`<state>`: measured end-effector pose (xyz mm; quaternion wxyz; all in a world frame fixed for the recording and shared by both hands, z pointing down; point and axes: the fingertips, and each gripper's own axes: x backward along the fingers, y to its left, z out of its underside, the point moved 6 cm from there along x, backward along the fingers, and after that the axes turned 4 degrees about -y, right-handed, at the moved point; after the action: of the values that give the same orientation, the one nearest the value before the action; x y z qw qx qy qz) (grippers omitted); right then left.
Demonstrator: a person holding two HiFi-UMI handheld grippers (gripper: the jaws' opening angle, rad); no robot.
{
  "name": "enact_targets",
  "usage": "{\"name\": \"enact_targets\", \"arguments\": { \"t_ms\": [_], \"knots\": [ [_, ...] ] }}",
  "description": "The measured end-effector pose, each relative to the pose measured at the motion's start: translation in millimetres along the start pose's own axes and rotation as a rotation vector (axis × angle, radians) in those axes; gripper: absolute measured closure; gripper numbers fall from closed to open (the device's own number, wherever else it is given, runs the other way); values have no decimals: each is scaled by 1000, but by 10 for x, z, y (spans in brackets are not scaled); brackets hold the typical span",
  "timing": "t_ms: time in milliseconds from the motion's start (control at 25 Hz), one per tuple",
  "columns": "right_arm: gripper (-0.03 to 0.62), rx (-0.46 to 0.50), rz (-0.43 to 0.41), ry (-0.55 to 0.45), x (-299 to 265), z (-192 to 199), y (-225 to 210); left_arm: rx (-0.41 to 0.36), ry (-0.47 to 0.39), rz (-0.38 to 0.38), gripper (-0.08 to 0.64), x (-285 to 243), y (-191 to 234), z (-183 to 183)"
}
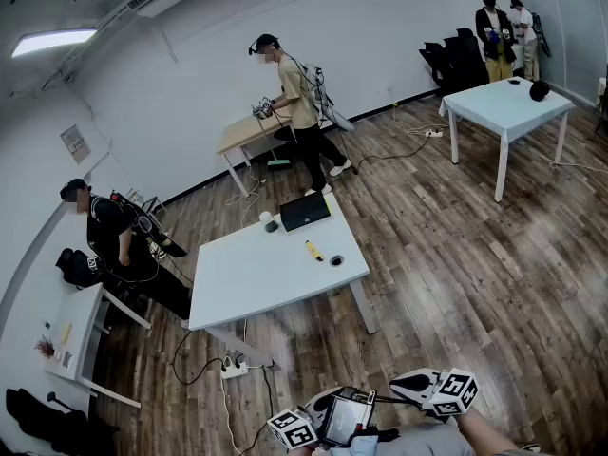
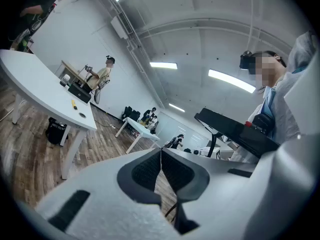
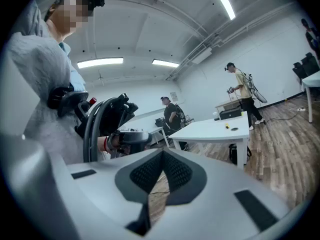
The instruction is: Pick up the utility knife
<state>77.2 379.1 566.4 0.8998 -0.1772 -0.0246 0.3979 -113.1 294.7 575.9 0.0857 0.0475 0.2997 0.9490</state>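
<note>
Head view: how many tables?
4. The middle white table ahead; the far white table upper right; the wooden table beside the standing person; the left white table at the lower left. Others may be hidden.

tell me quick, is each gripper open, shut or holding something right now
Left grey two-jaw gripper: shut, jaws together, nothing between them.
Right grey two-jaw gripper: shut, jaws together, holding nothing.

A dark wood-plank floor point(image 1: 456, 245) meets white walls point(image 1: 190, 93). A white desk point(image 1: 247, 274) stands mid-room. A second white table point(image 1: 503, 112) stands well apart, near black chairs point(image 1: 456, 60). A wooden table point(image 1: 242, 136) sits against the far wall. A ceiling light panel point(image 1: 52, 41) glows overhead. A power strip point(image 1: 233, 369) lies on the floor by the desk's near edge.
</note>
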Motion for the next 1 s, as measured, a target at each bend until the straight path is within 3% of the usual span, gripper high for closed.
{"name": "enact_targets", "arguments": {
  "t_ms": [1000],
  "knots": [
    [561, 31, -14, 22, -14, 17, -71, 19, 10, -24, 541, -59, -51, 49]
  ]
}}
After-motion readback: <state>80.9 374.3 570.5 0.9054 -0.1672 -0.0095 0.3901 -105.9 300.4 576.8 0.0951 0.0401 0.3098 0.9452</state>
